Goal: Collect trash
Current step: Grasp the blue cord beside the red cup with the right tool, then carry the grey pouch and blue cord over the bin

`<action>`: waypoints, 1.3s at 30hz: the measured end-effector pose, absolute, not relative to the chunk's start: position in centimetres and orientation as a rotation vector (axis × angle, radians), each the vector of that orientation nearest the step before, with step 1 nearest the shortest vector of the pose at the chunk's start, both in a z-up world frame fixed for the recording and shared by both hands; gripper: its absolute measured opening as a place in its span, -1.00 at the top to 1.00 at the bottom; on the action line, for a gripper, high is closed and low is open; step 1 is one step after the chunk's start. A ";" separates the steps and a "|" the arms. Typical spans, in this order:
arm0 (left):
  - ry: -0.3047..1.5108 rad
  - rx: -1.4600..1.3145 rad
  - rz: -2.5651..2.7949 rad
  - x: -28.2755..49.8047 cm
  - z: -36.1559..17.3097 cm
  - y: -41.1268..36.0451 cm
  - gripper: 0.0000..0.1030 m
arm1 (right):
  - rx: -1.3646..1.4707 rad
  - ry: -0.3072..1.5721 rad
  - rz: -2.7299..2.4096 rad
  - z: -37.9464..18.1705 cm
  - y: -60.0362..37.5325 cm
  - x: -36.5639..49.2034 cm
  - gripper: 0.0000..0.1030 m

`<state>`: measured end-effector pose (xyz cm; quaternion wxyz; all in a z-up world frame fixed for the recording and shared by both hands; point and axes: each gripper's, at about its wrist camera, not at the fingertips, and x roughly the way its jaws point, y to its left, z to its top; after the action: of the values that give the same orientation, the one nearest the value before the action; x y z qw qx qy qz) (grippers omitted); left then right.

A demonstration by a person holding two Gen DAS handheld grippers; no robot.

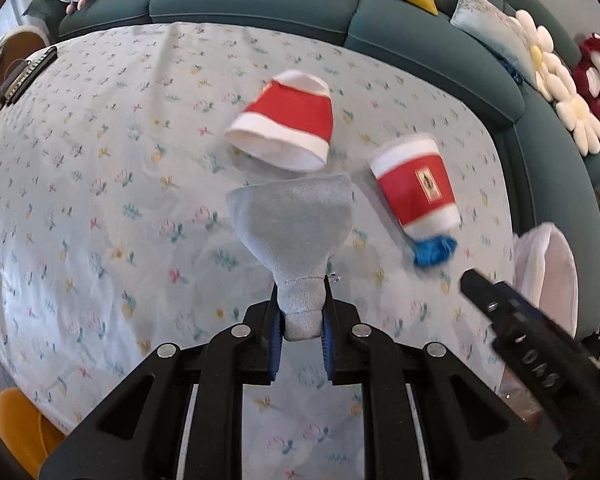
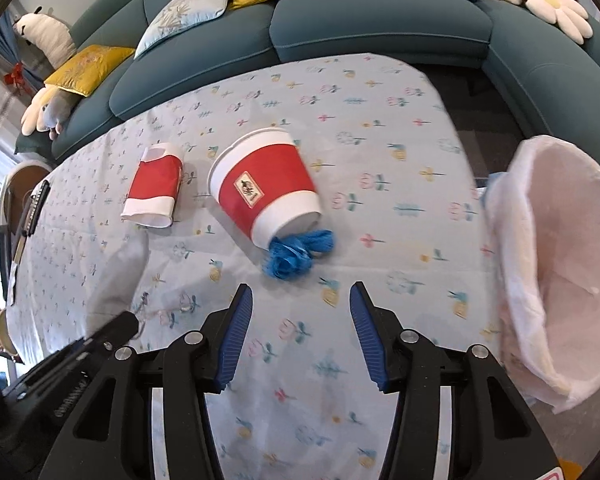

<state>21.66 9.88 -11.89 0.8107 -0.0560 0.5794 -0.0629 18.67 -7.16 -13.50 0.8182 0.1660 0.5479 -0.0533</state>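
My left gripper (image 1: 302,320) is shut on the narrow end of a grey-blue cloth (image 1: 292,220), which fans out above the flowered tablecloth (image 1: 100,200). Beyond it lies a flattened red-and-white paper cup (image 1: 286,122). To the right, a second red cup (image 1: 416,184) lies on its side with a crumpled blue scrap (image 1: 436,250) at its base. In the right wrist view my right gripper (image 2: 300,320) stands open with nothing between its fingers. It is just short of the blue scrap (image 2: 296,254) and the cup (image 2: 264,184). The flattened cup (image 2: 154,188) is further left.
A white-lined bin (image 2: 560,260) stands open off the table's right edge. A teal sofa (image 2: 380,28) with cushions and plush toys curves round the far side. A black clip-like object (image 1: 30,74) lies at the table's left edge, near a wooden chair (image 2: 16,184).
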 end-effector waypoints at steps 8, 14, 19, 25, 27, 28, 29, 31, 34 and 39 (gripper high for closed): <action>1.224 -0.110 -0.165 24.7 -12.2 8.6 0.70 | 0.345 1.217 -0.120 -16.1 -6.4 21.6 0.20; 1.231 -0.095 -0.183 25.7 -12.8 7.5 0.70 | 0.362 1.246 -0.117 -17.8 -6.7 22.6 0.43; 1.240 -0.099 -0.183 25.6 -13.0 7.2 0.70 | 0.366 1.236 -0.101 -17.8 -6.7 22.4 0.52; 1.235 -0.089 -0.192 24.5 -12.4 6.6 0.70 | 0.398 1.214 -0.100 -16.6 -7.5 20.4 0.55; 1.230 -0.083 -0.198 23.9 -12.0 6.1 0.70 | 0.406 1.200 -0.103 -15.9 -7.8 19.6 0.55; 1.227 -0.079 -0.205 23.5 -11.6 5.8 0.70 | 0.413 1.189 -0.108 -15.3 -8.1 19.0 0.55; 1.223 -0.074 -0.212 23.1 -11.3 5.4 0.70 | 0.419 1.178 -0.112 -14.8 -8.5 18.4 0.55; 1.210 -0.064 -0.227 22.3 -10.5 4.4 0.70 | 0.427 1.160 -0.123 -13.8 -9.1 17.5 0.55; 1.186 -0.043 -0.252 21.1 -9.1 2.9 0.70 | 0.432 1.127 -0.134 -12.2 -10.2 16.1 0.55; 1.147 -0.011 -0.297 19.1 -6.9 0.2 0.70 | 0.451 1.065 -0.169 -9.5 -12.8 13.7 0.55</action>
<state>19.14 0.18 -6.91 0.8297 -0.0052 0.5404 -0.1399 13.66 -12.79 -9.49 0.8341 0.2129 0.5025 -0.0798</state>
